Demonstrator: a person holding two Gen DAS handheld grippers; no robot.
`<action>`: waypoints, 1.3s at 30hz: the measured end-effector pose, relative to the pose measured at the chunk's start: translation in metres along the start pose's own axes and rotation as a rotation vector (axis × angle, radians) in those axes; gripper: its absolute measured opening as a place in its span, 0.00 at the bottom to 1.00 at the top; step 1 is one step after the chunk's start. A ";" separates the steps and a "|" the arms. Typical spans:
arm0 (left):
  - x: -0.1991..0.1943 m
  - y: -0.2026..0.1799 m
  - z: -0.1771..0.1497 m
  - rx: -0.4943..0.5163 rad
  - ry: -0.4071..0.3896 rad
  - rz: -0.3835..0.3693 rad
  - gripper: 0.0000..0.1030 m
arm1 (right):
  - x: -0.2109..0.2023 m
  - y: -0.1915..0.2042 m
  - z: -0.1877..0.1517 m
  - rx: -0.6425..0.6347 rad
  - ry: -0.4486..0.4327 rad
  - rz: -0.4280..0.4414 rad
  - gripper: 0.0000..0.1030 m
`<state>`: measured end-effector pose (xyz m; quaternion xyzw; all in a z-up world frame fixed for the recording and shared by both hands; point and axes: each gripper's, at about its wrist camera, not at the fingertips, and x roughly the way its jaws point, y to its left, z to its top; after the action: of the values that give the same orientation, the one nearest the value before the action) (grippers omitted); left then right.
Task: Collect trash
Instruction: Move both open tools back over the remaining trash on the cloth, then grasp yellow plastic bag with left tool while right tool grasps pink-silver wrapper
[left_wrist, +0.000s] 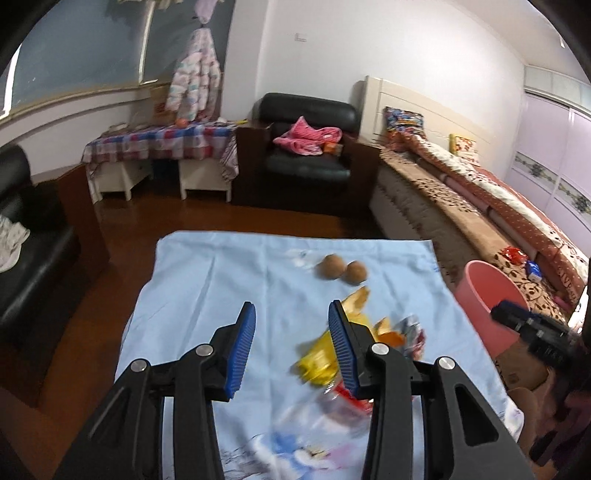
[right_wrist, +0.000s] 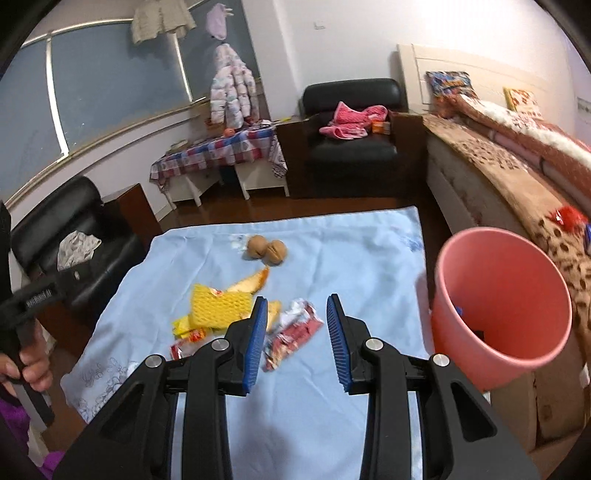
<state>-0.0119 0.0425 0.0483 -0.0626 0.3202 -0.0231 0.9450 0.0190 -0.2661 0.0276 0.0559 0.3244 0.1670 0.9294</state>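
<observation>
Trash lies on a light blue cloth (right_wrist: 362, 258): a yellow foam net (right_wrist: 219, 304), a fruit peel (right_wrist: 251, 282), a red and silver wrapper (right_wrist: 291, 334), small red and yellow wrappers (right_wrist: 188, 330) and two brown round shells (right_wrist: 266, 251). A pink bin (right_wrist: 506, 306) stands at the cloth's right edge, with something blue inside. My right gripper (right_wrist: 297, 314) is open and empty above the red and silver wrapper. My left gripper (left_wrist: 291, 321) is open and empty over the cloth, left of the yellow net (left_wrist: 319, 360). The shells (left_wrist: 341, 269) and bin (left_wrist: 484, 299) also show in the left wrist view.
A bed (left_wrist: 480, 199) runs along the right side behind the bin. A black armchair (left_wrist: 306, 147) with pink clothes and a table with a checked cloth (left_wrist: 159, 142) stand at the far wall. A black sofa (left_wrist: 33, 258) is on the left. A cardboard box (right_wrist: 550, 398) sits under the bin.
</observation>
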 end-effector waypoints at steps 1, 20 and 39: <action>0.002 0.008 -0.005 -0.026 0.008 -0.004 0.39 | 0.003 0.003 0.000 0.007 0.002 0.004 0.33; 0.047 0.026 -0.023 -0.041 0.055 -0.110 0.39 | 0.079 0.023 -0.031 0.099 0.216 -0.060 0.33; 0.136 -0.021 -0.041 0.124 0.274 -0.243 0.25 | 0.110 0.018 -0.038 0.135 0.282 -0.135 0.33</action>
<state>0.0710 0.0057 -0.0630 -0.0390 0.4339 -0.1649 0.8849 0.0715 -0.2112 -0.0629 0.0721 0.4651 0.0884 0.8778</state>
